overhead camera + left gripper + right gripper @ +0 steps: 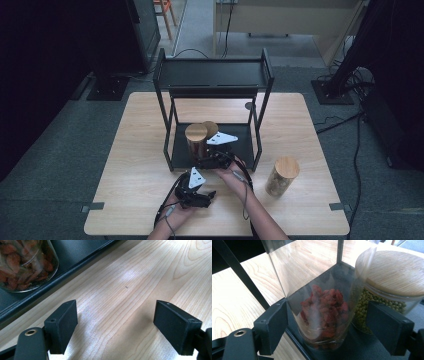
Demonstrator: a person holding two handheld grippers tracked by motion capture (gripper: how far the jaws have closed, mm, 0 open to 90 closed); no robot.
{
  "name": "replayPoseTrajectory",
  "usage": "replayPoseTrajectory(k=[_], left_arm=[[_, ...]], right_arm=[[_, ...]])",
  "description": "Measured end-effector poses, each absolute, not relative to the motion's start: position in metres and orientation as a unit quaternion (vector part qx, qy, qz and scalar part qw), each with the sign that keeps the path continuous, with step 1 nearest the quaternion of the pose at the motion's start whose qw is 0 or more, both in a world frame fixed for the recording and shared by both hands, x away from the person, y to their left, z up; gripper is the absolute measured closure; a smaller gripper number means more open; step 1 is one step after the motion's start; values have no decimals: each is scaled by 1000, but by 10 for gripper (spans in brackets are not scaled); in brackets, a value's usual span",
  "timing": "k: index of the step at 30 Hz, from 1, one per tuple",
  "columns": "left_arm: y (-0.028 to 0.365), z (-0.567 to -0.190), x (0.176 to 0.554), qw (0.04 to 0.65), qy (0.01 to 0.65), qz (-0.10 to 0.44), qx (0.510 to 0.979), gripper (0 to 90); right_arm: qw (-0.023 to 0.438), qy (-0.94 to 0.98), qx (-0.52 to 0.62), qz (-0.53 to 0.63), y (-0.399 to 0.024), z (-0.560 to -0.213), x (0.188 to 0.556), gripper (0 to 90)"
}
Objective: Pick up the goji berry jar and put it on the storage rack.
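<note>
A glass jar of red berries (pixel 322 307) stands on the lower tray (pixel 362 347) of a black rack and sits between the jaws of my right gripper (pixel 327 320). That gripper is open, with the left jaw close to the glass and a small gap at the right jaw. In the high view the jar (pixel 196 137) has a wooden lid, and the right gripper (pixel 202 159) reaches it from the front. My left gripper (pixel 207 192) hovers open over bare table before the rack. Between its jaws (pixel 116 315) is wood, with the berry jar (pixel 25 262) at upper left.
A wooden-lidded jar of green beans (pixel 392 272) stands right behind the berry jar (pixel 211 127). A third lidded jar (pixel 282 176) stands on the table to the right. The rack's top shelf (pixel 215 75) overhangs the lower tray, and its posts frame the opening.
</note>
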State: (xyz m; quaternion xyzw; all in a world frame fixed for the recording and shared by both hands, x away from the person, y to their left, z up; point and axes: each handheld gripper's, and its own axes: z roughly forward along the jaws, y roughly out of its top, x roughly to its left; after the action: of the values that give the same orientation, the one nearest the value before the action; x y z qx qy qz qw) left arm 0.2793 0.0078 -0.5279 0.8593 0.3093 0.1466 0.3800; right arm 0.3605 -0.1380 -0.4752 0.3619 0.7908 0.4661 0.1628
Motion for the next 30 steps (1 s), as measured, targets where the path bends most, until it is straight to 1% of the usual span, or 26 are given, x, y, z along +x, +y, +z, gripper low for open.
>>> replayPoseTrajectory(k=[10,15,30], left_arm=[[8,-528,279,380,309,146,859,198],[8,-528,279,380,309,147,859,198],[8,-528,279,380,309,147,859,198]], right_arm=[[161,796,355,463,-141,-472,356,173],[171,802,356,448,-140,-471,353,173],[162,794,358,465,-149,-464,348,173]])
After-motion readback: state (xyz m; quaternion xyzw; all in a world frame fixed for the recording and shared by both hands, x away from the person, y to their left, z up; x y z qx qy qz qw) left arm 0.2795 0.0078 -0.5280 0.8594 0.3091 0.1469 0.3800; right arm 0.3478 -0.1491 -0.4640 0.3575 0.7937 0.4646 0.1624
